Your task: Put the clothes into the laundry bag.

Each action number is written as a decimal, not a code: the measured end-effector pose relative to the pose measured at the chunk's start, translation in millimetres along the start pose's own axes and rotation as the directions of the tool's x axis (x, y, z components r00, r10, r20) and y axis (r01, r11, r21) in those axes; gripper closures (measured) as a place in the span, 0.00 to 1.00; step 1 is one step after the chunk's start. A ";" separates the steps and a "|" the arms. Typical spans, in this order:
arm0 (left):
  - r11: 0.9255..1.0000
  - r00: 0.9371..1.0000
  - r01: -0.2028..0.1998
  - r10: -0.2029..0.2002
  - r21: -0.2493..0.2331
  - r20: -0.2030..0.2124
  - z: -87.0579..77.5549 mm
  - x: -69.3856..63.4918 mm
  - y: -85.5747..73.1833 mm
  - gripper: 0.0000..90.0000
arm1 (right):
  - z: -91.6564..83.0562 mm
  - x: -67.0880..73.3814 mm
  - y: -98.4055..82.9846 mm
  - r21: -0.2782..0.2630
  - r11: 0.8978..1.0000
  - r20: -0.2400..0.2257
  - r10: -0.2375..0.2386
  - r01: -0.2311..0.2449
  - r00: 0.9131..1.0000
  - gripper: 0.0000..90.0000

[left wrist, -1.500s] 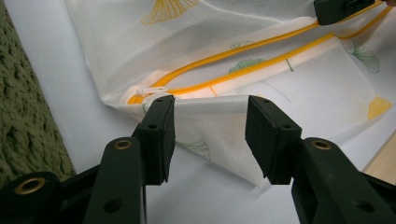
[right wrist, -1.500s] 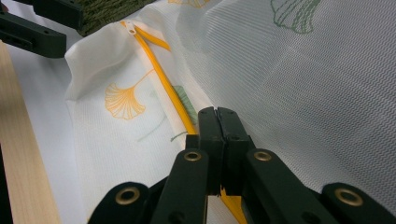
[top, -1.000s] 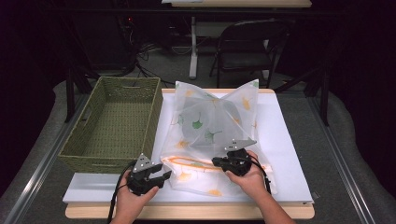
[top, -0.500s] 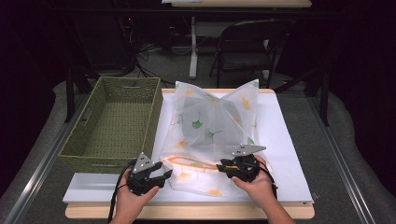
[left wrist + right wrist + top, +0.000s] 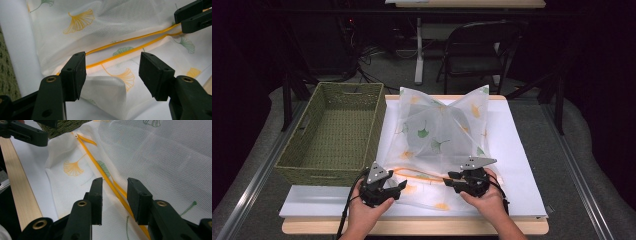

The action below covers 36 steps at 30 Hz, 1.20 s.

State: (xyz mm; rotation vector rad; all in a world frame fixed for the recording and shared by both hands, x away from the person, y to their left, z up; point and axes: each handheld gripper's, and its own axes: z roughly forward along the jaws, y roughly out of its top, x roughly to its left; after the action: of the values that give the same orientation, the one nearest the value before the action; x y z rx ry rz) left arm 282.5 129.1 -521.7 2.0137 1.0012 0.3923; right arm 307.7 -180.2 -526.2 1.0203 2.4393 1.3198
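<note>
A dim lab or recording studio: dark walls surround a lit wooden surface [image 5: 412, 227] topped with a white board [image 5: 522, 150]. Behind stand a black folding metal chair [image 5: 474, 50], a white desk leg [image 5: 418, 50] and tangled black floor cables [image 5: 372, 55].

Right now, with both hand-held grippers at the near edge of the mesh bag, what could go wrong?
Both have just been opening, so nothing grips the mesh bag.
1. The right hand-held gripper straddles the orange zipper; closing may catch only that.
2. The left hand-held gripper faces a folded corner; it may pinch one layer.
</note>
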 end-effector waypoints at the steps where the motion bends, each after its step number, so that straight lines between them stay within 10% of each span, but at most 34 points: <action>1: 1.000 1.000 -0.006 0.006 0.008 -0.003 1.6 -0.4 -0.1 0.43 | 0.5 0.2 0.0 0.001 1.000 0.000 -0.002 0.002 1.000 0.73; 11: 0.995 0.996 0.047 -0.041 0.085 -0.075 1.9 13.2 -17.8 0.49 | 1.1 -1.1 -0.4 0.000 1.000 -0.005 -0.004 0.004 1.000 0.72; 22: 0.982 0.996 0.069 -0.059 0.173 -0.061 -8.9 25.4 -27.7 0.96 | 3.6 0.4 1.0 0.000 1.000 -0.015 -0.007 0.007 1.000 0.72; 36: 0.976 0.998 0.062 -0.064 0.207 0.001 -19.3 18.1 -43.3 0.98 | 4.8 3.4 2.7 -0.007 1.000 -0.027 0.001 -0.001 1.000 0.71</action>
State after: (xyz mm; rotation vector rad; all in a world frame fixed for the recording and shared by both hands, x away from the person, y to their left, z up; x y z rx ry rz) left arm 260.6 168.1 -545.8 2.1594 1.1378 0.2543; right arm 308.7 -173.9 -526.4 1.0088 2.4522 1.3508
